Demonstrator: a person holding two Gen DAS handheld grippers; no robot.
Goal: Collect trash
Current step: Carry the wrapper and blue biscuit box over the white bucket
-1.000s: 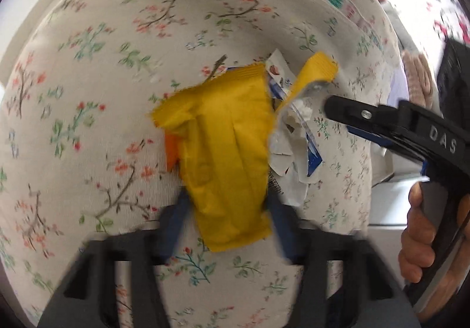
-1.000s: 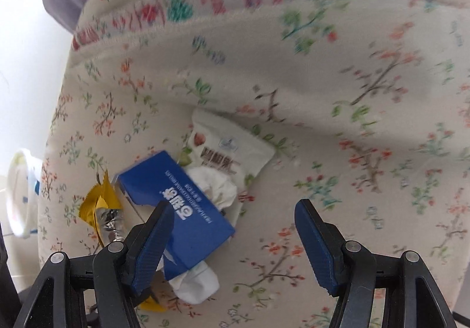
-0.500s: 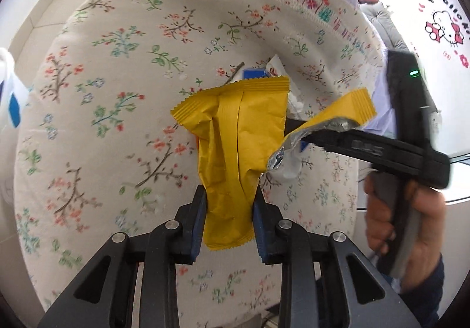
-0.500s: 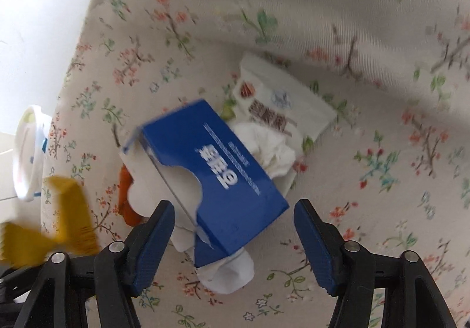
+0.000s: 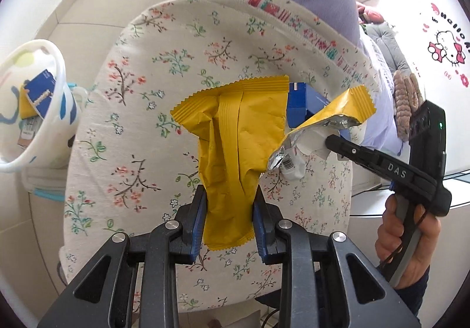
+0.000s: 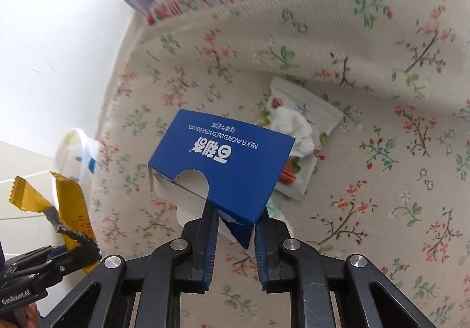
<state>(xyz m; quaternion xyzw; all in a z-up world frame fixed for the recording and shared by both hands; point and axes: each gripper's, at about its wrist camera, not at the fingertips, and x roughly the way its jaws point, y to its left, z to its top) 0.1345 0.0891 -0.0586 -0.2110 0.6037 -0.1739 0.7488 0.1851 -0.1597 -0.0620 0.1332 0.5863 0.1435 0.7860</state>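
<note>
The left gripper (image 5: 230, 217) pinches a yellow wrapper (image 5: 235, 148) by its lower end, lifted above the flowered cushion (image 5: 141, 110). The right gripper (image 6: 235, 242) clamps a corner of the blue biscuit box (image 6: 226, 163). Both look light and crushable, the foil probably slippery, so an edge hold seems sensible; the bin (image 5: 44, 98) waits at the left.

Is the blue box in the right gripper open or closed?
Open. The blue box shows a torn end with a white inside, held by the right gripper.

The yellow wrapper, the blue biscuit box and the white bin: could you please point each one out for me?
yellow wrapper (image 5: 235, 145): left wrist view, crumpled middle.
blue biscuit box (image 6: 223, 163): right wrist view, printed top face.
white bin (image 5: 60, 63): left wrist view, rim.
</note>
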